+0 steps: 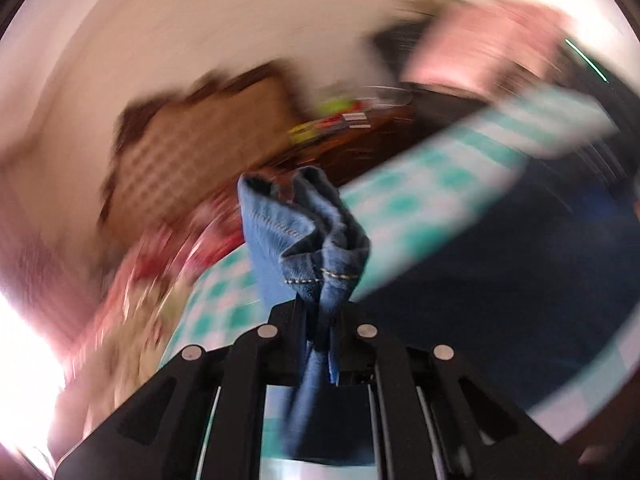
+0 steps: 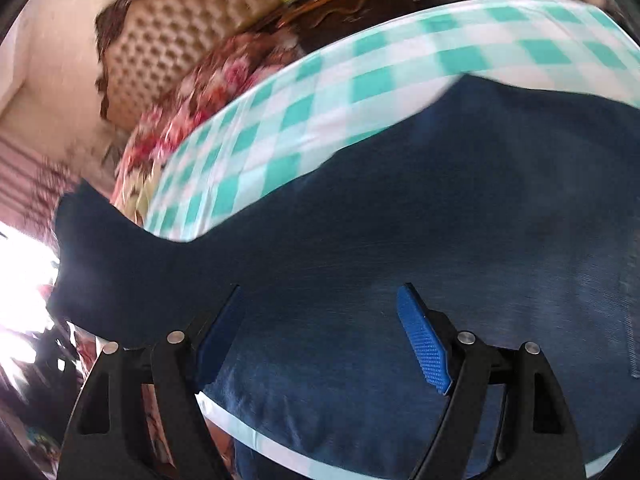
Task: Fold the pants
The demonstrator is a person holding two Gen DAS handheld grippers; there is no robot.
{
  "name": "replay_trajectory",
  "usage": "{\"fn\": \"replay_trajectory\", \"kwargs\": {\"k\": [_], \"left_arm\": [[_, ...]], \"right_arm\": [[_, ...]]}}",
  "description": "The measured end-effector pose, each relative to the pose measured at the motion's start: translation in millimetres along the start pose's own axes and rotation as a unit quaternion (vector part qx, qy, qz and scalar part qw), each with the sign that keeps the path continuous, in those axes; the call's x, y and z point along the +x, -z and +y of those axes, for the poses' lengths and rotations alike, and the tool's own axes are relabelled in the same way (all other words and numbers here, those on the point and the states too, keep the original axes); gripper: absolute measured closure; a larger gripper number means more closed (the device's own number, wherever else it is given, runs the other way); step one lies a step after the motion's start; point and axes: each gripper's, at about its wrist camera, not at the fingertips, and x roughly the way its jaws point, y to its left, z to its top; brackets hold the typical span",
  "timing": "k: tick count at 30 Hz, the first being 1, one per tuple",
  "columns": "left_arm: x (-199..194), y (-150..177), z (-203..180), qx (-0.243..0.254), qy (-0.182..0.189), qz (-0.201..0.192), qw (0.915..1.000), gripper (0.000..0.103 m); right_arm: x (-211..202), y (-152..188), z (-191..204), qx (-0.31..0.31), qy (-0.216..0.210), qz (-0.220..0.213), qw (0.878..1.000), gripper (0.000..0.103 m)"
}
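The left hand-held gripper (image 1: 320, 308) is pressed together on a bunched fold of the pants (image 1: 304, 236), with a hem or seam edge and its pale stitching standing up beyond the fingertips and a strip of denim trailing back between the jaws. The cloth is gathered into a wad rather than pinched flat, probably because a thick bundle of denim gives a firm hold for carrying that end over the rest. Heavy blur around this view suggests the left side is in motion, though where it is heading cannot be told.

The right hand-held gripper (image 2: 320, 344) is spread wide, its blue pads (image 2: 424, 344) apart, with nothing between them. It hovers just above the broad dark-blue body of the pants (image 2: 400, 240); whether the fingertips touch the cloth is not clear. Held open and low like this, it seems placed to pin or smooth the garment while the other end is brought across.

The pants lie spread over the green-and-white checked sheet (image 2: 320, 92) of the bed, covering most of the near side, with bare sheet showing along the far edge. One narrow part stretches away toward the left edge of the bed. A floral cover (image 2: 208, 96) lies at the head end below a tufted headboard (image 2: 176, 36).

The fold appears to be under way rather than finished.
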Motion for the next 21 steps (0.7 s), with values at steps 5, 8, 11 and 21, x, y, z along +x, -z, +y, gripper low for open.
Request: {"fn": "replay_trajectory", "kwargs": {"k": [5,8,11,21], "left_arm": [[4.8,36.3,-131.5,0.146,0.014,0.009,0.9892,0.091],[8.2,48.1,-139.5,0.152,-0.001,0.018,0.9882,0.078],[12.7,49.6,-132.4,0.147,-0.004,0.026,0.9888,0.071],[4.8,34.6,-107.0,0.116,0.028,-0.007,0.9929,0.093]], "right_arm": [[-3.9,7.8,-30.1,0.039,-0.018,0.02,0.999,0.026],[-4.7,6.6,-35.5,0.046,-0.031,0.028,0.998,0.026],[3.6,5.1,-30.1,0.047,-0.048,0.041,0.997,0.026],[35.7,14.5,-1.4,0.064,-0.133,0.137,0.98,0.026]]}}
